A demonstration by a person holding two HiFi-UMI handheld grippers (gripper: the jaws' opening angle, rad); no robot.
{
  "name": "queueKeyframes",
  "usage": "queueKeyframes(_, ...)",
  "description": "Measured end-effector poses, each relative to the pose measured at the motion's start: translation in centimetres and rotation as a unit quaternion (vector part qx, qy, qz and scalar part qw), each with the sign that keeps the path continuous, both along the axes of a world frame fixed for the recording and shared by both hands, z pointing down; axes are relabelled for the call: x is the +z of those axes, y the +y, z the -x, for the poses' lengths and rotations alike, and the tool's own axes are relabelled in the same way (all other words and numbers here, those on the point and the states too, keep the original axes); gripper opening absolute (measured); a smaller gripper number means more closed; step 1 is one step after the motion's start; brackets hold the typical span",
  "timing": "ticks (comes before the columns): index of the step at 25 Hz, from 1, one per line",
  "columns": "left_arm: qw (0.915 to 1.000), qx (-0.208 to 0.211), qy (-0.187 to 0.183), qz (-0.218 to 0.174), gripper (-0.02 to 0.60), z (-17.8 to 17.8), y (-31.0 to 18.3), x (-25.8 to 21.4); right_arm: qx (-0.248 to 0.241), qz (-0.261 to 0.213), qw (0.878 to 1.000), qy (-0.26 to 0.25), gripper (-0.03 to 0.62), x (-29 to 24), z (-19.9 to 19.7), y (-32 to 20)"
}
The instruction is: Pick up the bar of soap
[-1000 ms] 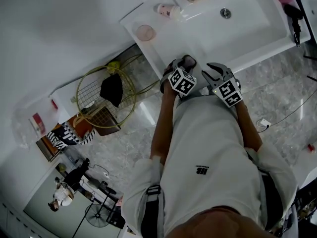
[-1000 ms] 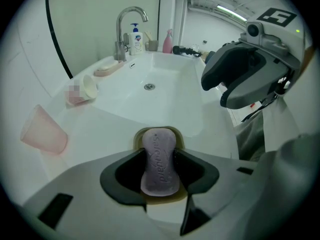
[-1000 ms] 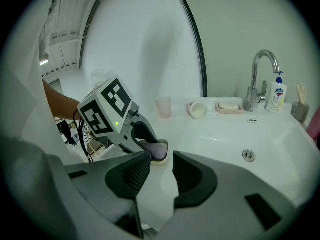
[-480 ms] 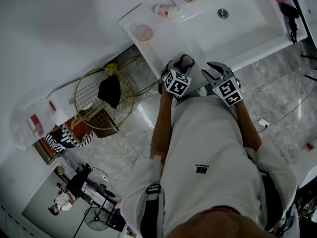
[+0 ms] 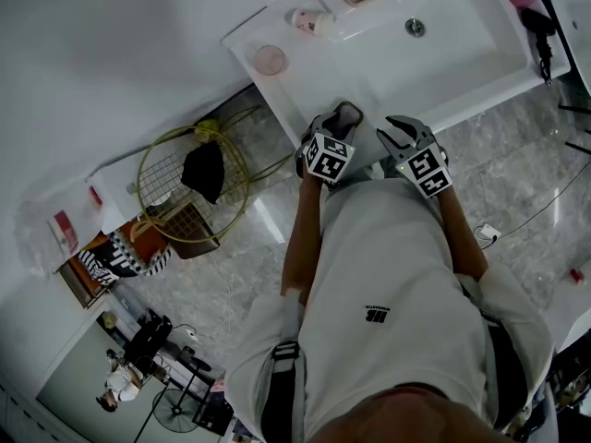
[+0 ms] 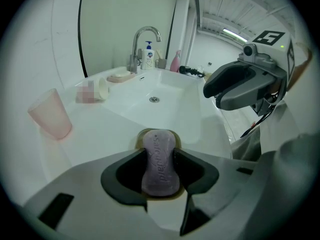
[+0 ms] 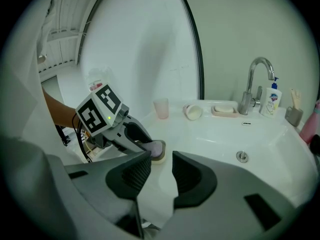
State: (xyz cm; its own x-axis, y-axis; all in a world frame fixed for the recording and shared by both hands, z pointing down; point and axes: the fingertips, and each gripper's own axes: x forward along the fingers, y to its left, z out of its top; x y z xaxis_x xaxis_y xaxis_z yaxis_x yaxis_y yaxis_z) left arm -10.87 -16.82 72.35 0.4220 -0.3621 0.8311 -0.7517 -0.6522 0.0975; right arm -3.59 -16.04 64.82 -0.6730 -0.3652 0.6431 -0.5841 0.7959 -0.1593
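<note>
Well, the left tool (image 6: 160, 156) is squeezing the purple soap (image 6: 159, 170) by its sides, just over its dish (image 6: 138, 137) on the front edge of the sink (image 6: 100, 129), and the right tool (image 7: 161, 166) is open and empty beside it. Soap is slippery, so I think it could pop out and slide into the sink if the lift is jerky.

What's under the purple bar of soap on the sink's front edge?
A tan soap dish, on the white sink rim; only its edge shows round the bar of soap. Its middle is covered by the bar and the left gripper.
</note>
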Motion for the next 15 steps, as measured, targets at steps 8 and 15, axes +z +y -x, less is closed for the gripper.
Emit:
queueKeyframes(8,0.9999,-0.006,0.01,-0.005,0.187,0.09,0.32,-0.21,-0.005,-0.001,1.0,0.003,0.144,-0.01,0.33,0.38)
queueKeyframes(15,0.9998,-0.01,0.014,-0.011,0.187,0.23,0.44,-0.36,-0.006,-0.003,1.0,0.006,0.144,-0.06,0.61,0.61)
